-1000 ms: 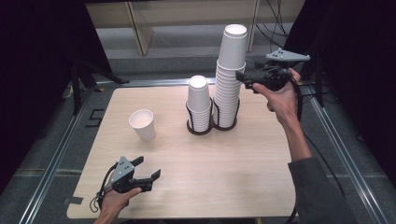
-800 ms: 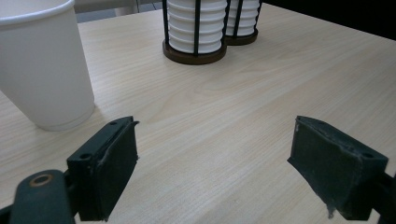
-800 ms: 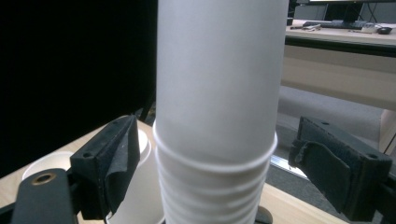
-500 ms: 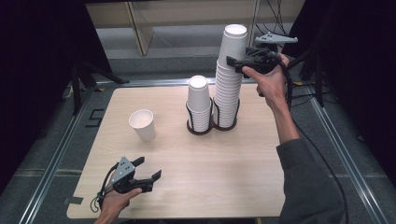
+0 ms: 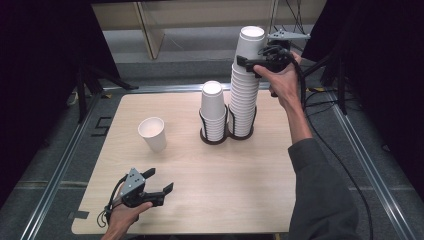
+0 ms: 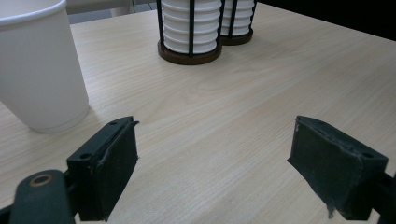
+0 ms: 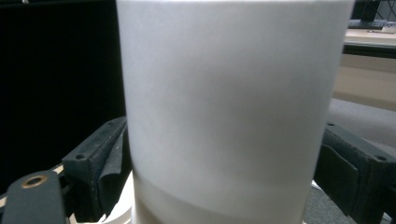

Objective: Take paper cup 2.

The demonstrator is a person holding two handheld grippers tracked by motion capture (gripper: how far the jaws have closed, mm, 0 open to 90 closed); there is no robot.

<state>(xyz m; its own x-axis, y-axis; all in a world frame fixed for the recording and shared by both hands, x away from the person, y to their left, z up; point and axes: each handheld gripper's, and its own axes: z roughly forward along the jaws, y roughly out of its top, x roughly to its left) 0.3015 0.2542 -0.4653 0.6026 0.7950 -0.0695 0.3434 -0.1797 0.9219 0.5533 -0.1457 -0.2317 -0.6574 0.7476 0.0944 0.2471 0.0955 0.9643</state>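
The single cup (image 6: 37,65) is cut off at the frame's left edge.

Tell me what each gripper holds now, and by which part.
The right gripper grips the top white paper cup of the tall stack by its side wall. The left gripper holds nothing.

Table (image 5: 240,200): we see pale wood-grain top, smooth, matt.
Top cup (image 7: 229,107): white paper, matt, smooth.
Loose cup (image 5: 152,134): same white paper, rolled rim.
Cup holders (image 6: 189,55): black wire w/ dark brown base.
Pads (image 6: 109,172): black rubbery, matt, edges frayed.
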